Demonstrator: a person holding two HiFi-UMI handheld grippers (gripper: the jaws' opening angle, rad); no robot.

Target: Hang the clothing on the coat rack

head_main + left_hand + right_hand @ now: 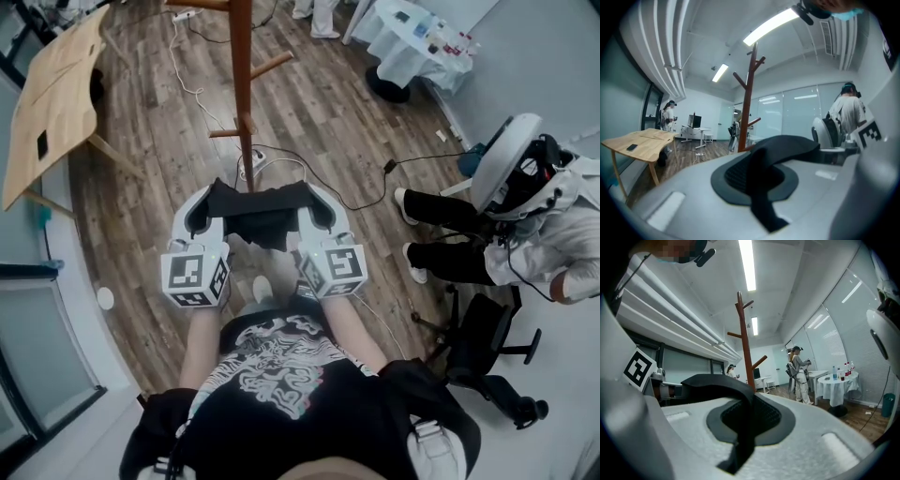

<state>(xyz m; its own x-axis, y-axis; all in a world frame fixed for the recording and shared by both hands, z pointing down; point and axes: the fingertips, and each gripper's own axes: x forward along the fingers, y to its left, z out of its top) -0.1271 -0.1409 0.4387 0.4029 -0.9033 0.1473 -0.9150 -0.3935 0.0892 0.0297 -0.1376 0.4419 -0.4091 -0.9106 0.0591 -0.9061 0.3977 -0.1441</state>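
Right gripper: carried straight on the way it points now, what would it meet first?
Probably the coat rack's pole, which stands almost dead ahead of the right gripper shut on the black clothing; depth is unclear, so it may pass just beside it.

**Where our three cams sit**

Our head cam looks steeply down onto the left gripper (208,202) and right gripper (314,199), with the coat rack (243,84) just ahead. Our other two cams ride those grippers, right up against the jaws, facing level across the room. All three catch that rack.
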